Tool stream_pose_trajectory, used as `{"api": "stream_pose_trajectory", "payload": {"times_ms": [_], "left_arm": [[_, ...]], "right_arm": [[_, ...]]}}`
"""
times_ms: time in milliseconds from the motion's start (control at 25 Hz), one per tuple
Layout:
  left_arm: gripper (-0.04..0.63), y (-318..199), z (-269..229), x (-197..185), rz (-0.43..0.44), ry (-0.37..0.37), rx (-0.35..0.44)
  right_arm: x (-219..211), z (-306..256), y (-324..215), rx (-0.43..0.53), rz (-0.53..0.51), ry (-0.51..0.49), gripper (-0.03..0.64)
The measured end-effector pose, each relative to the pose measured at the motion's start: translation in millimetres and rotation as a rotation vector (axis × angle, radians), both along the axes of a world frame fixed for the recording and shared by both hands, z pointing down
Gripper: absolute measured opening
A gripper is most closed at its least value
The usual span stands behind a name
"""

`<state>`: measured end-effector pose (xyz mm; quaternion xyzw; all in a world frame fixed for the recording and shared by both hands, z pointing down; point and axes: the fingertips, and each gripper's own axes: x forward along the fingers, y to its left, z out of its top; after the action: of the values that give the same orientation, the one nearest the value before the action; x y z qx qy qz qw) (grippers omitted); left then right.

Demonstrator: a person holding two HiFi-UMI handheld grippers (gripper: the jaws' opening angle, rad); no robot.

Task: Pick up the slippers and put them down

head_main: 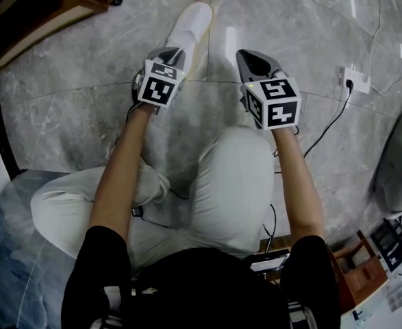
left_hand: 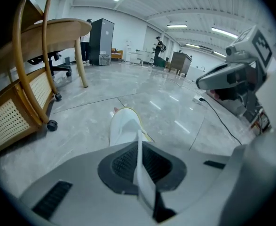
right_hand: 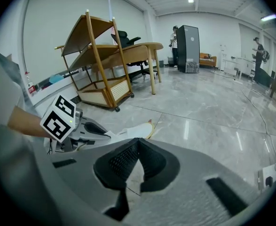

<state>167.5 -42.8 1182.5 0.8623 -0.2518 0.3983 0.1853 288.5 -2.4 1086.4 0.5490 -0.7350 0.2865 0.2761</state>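
Observation:
A white slipper [head_main: 192, 22] with a yellow-edged sole hangs from my left gripper [head_main: 173, 53], toe pointing away over the grey marble floor. In the left gripper view the jaws [left_hand: 138, 145] are shut on the slipper's thin white rim, and the rest of the slipper [left_hand: 121, 126] sticks out ahead. My right gripper [head_main: 252, 57] is held level beside it on the right, shut, with nothing between its fingers. In the right gripper view the tips [right_hand: 137, 142] meet with only floor behind them, and the left gripper's slipper [right_hand: 137, 131] shows beyond. I see no second slipper.
A wooden rack with cane panels on castors [head_main: 22, 26] [left_hand: 15, 112] stands at the far left beside a round wooden table [left_hand: 58, 29]. A white power strip [head_main: 355, 79] and its black cable lie on the floor at right. The person's knees [head_main: 231, 177] are below the grippers.

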Motion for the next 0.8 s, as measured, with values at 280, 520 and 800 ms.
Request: {"api": "stream_pose_trajectory", "payload": {"times_ms": [280,520,800], "left_arm": [[0.018,12,15,-6,-0.028,0.024,-0.085],[0.018,16,22,-10,-0.019,0.025,-0.100],[0.018,11,13,-15,-0.030,0.048,-0.090]], "right_arm": [[0,11,5,-0.025,-0.001,0.002,-0.002],[-5,19,9,-0.045,-0.009,0.008,-0.002],[-11,19,6,-0.046,-0.015,0.002,-0.002]]}}
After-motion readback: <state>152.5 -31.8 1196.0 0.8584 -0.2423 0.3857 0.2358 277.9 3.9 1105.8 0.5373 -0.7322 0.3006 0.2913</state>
